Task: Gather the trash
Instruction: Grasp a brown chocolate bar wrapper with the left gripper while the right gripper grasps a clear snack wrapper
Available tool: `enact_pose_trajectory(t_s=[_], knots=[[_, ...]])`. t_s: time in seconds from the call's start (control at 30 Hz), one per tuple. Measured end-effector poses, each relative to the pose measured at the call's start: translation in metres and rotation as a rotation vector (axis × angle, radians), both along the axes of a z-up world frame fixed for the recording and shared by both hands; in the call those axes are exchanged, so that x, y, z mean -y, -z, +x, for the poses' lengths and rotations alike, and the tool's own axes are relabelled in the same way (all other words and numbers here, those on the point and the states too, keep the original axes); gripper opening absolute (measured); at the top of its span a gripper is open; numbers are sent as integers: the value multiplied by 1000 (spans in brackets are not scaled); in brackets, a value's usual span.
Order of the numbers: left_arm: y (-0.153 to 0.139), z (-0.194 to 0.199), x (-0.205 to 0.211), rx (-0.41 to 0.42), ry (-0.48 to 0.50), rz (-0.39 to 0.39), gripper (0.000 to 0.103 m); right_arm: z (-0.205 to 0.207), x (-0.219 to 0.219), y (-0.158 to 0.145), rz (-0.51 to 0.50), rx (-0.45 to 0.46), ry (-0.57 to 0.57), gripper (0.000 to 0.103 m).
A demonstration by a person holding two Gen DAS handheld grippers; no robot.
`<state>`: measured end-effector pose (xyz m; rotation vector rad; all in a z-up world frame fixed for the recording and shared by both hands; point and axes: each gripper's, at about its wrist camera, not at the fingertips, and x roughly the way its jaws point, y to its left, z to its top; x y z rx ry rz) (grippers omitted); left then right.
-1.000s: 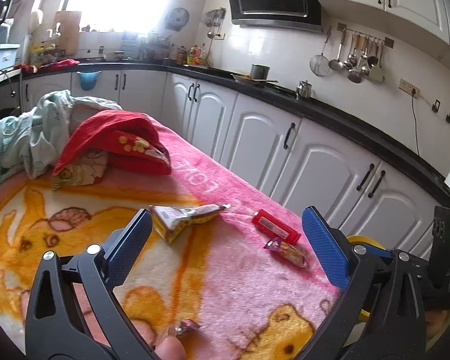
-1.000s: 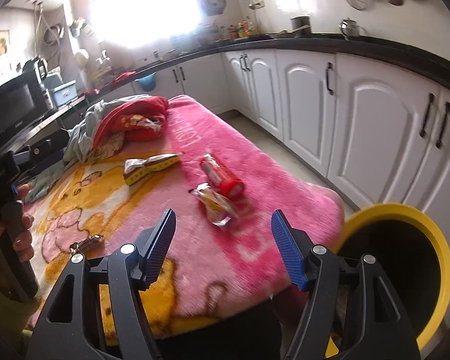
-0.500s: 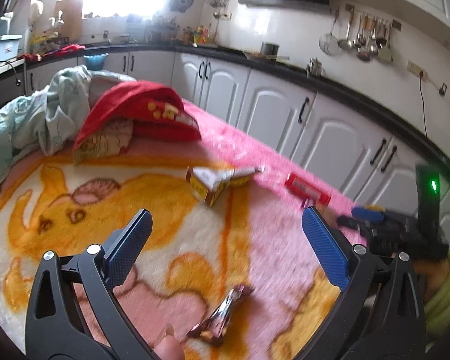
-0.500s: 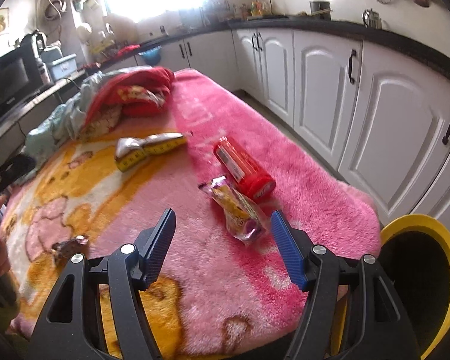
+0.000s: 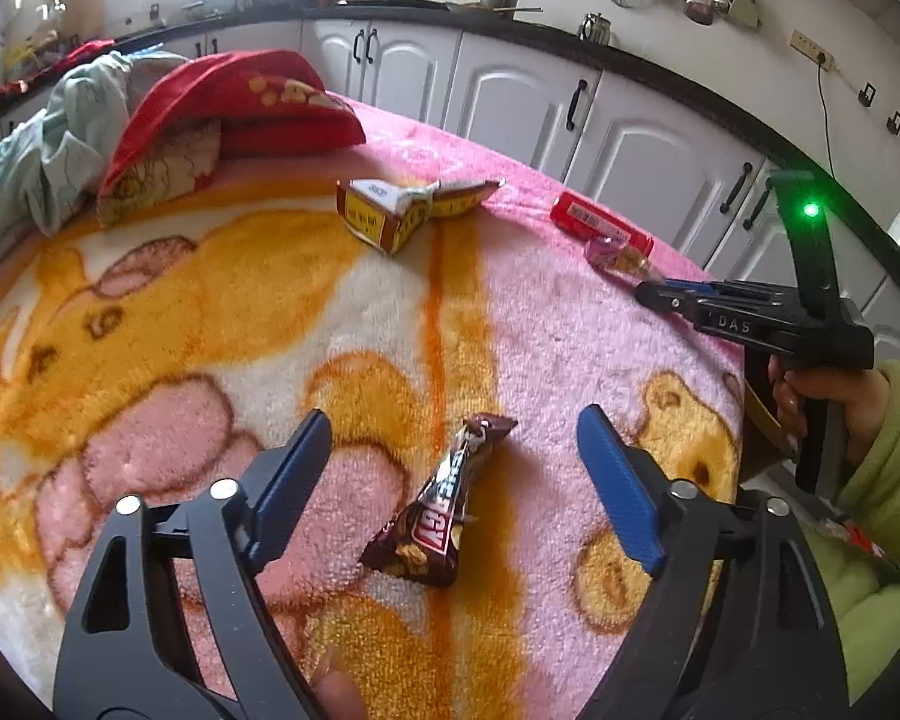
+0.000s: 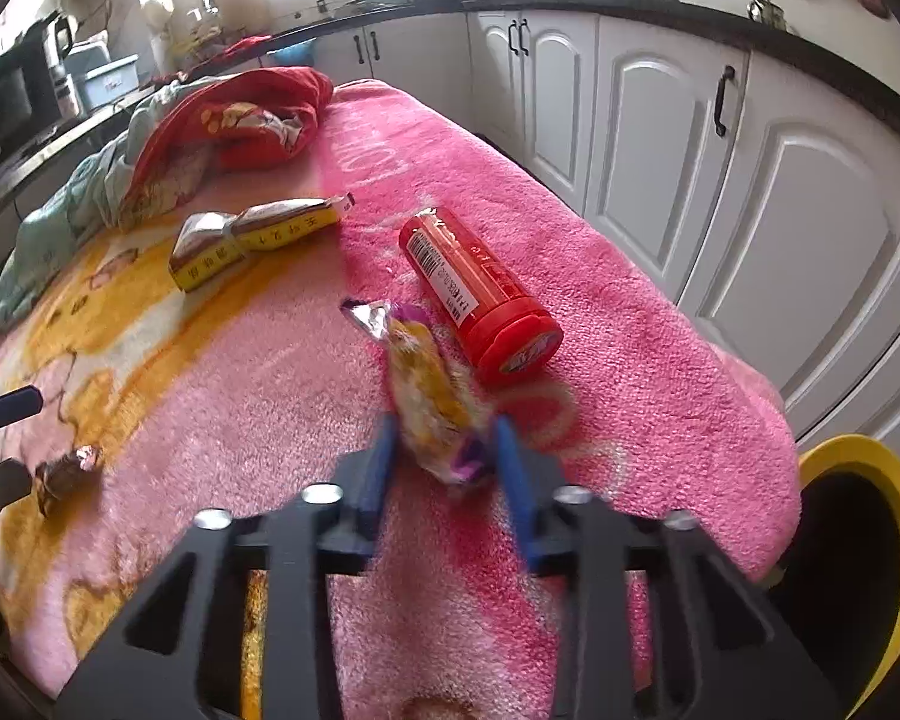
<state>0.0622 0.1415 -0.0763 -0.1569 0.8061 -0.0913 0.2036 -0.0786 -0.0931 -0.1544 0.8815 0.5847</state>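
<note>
White kitchen cabinets (image 5: 510, 102) run behind a table draped in a pink and orange blanket (image 5: 210, 312). From the left wrist view, the left gripper (image 5: 456, 474) stands wide apart around a brown candy wrapper (image 5: 435, 516) lying between its fingers, neither one touching it. Farther off lie a yellow box (image 5: 384, 216) and a red tube (image 5: 600, 225), with a red cloth (image 5: 240, 102) at the far left.

From the right wrist view, the right gripper (image 6: 447, 468) has its blue fingers drawn narrow against the near end of a yellow and purple snack wrapper (image 6: 426, 396), though blur hides how firm the hold is. The red tube (image 6: 480, 294) lies just right of it. A yellow-rimmed bin (image 6: 894, 546) sits low at the right, beside the table edge.
</note>
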Motion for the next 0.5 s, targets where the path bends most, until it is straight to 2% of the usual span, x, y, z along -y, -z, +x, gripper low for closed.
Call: enact_pose_trajectory(t_s=[0.03, 0.07, 0.23, 0.3, 0.43, 0.5], knots=[[0, 0, 1, -6, 3, 1, 69, -1, 1, 0, 1, -1, -6, 15], [2, 1, 2, -20, 9, 4, 67, -2, 2, 0, 1, -2, -14, 13], [13, 3, 3, -90, 28, -3, 55, -15, 5, -1, 17, -11, -38, 11], [15, 3, 2, -107, 29, -10, 45, -20, 8, -1, 41, -27, -43, 11], [18, 1, 1, -122, 24, -7, 33, -31, 13, -1, 73, -51, -53, 10], [19, 0, 3, -128, 24, 2, 22, -37, 16, -1, 89, -61, -57, 10]])
